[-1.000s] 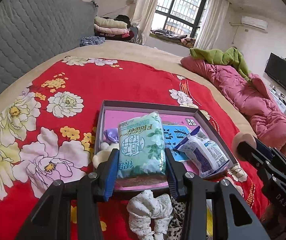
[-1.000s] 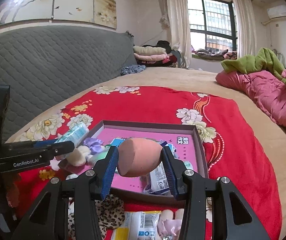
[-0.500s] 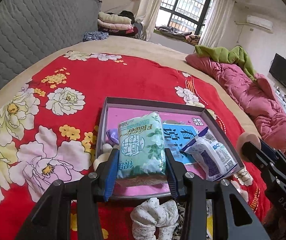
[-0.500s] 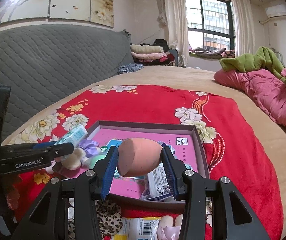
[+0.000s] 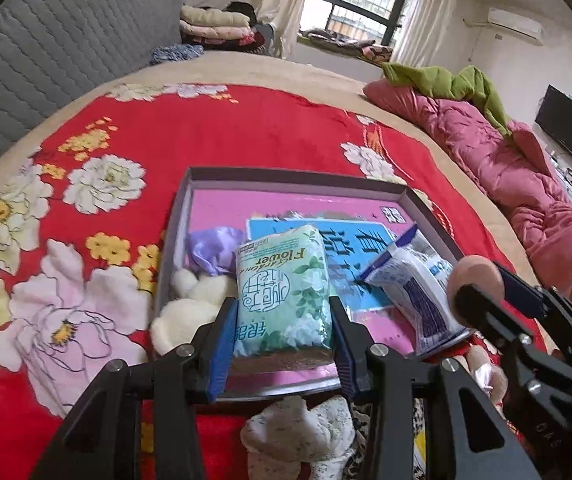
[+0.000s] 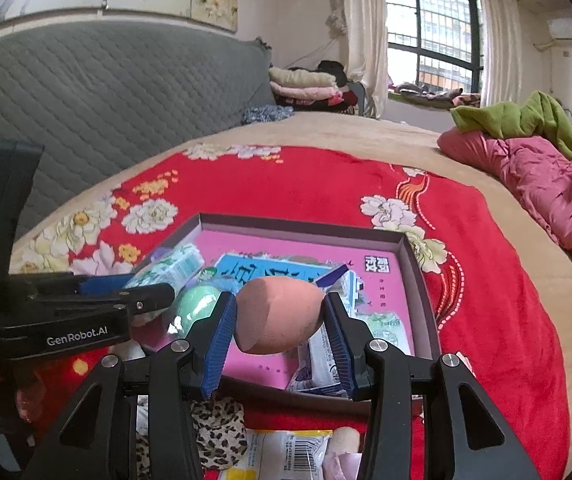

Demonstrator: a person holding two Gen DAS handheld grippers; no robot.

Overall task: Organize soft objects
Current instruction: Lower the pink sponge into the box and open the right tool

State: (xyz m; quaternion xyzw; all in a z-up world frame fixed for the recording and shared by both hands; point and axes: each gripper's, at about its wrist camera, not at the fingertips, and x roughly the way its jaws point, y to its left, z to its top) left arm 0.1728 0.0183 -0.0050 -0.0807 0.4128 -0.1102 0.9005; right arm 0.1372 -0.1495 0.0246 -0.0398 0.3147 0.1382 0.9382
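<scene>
Two hand-held grippers over a shallow grey box point(image 5: 426, 210) with a pink floor, which lies on a red flowered blanket point(image 5: 214, 132) spread across a bed. The left gripper point(image 5: 284, 320) has its jaws closed on a green-and-white tissue pack point(image 5: 282, 288), the blue pads pressing its two long sides; the pack hangs above the near-left part of the box, its printed face turned toward the camera. The right gripper point(image 6: 282, 320) has its jaws closed on a peach makeup sponge point(image 6: 280, 314), egg-shaped and lying crosswise between the pads, above the near-middle of the box. Inside the box: a purple scrunchie point(image 5: 214, 252) and white fluffy pieces point(image 5: 190, 300) at the near-left corner, the lowest of which spills over the near-left wall; a blue printed card point(image 5: 350, 248) flat on the floor at centre; and a blue-and-white packet point(image 5: 410, 288) leaning toward the near-right wall. A pale green rounded item point(image 6: 198, 308) shows in the right wrist view inside the box, just beside the left gripper's tip; what it is cannot be told. Outside the box, against its near wall, lie a white floral scrunchie point(image 5: 298, 436), a leopard-print scrunchie point(image 6: 218, 428) and a yellow-and-white packet point(image 6: 286, 456) bearing a barcode. Beyond the box, a pink quilt point(image 5: 526, 184) with a green cloth point(image 5: 446, 80) on it lies along the far-right edge of the bed, and a grey quilted headboard point(image 6: 106, 92) stands to the far left.
</scene>
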